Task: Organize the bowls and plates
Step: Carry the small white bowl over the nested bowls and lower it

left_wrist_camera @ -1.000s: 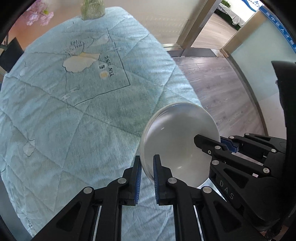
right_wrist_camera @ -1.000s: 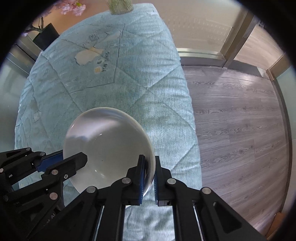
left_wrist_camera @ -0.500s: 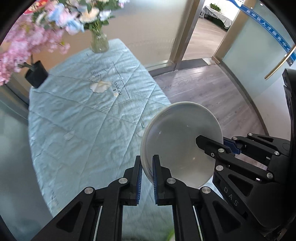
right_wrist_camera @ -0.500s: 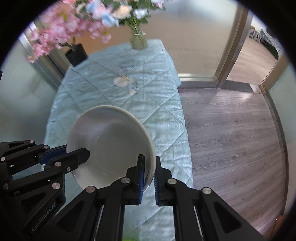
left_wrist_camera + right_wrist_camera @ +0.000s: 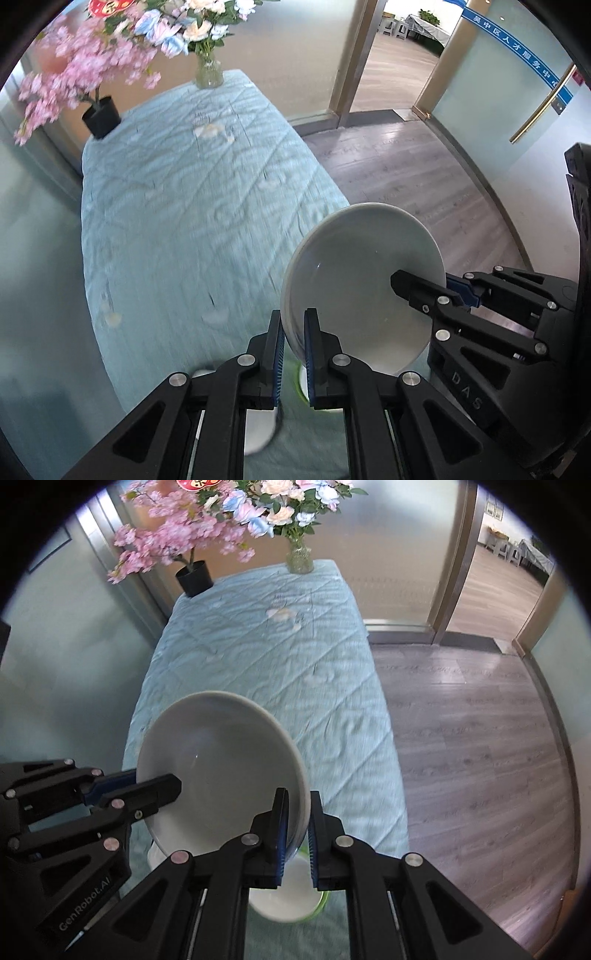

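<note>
I am lifting the white bowl (image 5: 364,291) higher above the tabletop (image 5: 177,221) than before, both my left fingers (image 5: 294,354) and right fingers (image 5: 297,830) clamping its rim; flowers (image 5: 236,513) now showing at twelve o'clock.

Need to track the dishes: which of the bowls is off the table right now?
The plain white bowl, held tilted by its rim between both hand-held grippers. The green-rimmed bowl sits on the tablecloth below it.
</note>
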Demonstrator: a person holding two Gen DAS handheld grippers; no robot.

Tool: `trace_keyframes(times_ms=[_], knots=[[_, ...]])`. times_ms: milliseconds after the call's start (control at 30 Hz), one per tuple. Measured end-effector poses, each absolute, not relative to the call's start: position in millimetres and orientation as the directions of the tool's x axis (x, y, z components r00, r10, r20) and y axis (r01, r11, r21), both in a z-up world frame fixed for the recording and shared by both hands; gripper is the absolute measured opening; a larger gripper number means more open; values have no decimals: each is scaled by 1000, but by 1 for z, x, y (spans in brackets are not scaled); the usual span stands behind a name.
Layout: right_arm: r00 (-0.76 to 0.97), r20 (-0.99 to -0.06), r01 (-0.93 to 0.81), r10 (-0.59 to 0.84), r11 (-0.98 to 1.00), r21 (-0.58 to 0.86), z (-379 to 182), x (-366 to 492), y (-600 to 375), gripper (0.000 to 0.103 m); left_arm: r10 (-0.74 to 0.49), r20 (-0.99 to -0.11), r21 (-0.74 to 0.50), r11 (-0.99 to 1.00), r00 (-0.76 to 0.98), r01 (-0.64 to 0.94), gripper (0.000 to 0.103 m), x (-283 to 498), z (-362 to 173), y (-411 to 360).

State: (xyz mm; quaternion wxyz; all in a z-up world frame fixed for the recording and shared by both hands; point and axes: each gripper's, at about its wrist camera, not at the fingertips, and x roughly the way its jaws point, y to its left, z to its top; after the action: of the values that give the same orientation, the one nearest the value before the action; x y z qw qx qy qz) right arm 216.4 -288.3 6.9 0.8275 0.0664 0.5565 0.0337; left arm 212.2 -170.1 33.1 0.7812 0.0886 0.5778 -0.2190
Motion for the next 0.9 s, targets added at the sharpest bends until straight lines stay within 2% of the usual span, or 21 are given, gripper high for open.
trace_keyframes(times_ms=[200,500,900], knots=[[407,-907,-10,108,993,114,10,157,-275,9,-266,-935,-137,880,234,455,7,130,30,-157],[325,-936,-15,132,991,135,-35,102,-267,9,-273,-950,-191,892,153,410,7,59,-21,-140],[211,-966,41,151,986,164,-99,106,-272,8,-236,-970,-195,905,63,378,7,85,-80,-151]])
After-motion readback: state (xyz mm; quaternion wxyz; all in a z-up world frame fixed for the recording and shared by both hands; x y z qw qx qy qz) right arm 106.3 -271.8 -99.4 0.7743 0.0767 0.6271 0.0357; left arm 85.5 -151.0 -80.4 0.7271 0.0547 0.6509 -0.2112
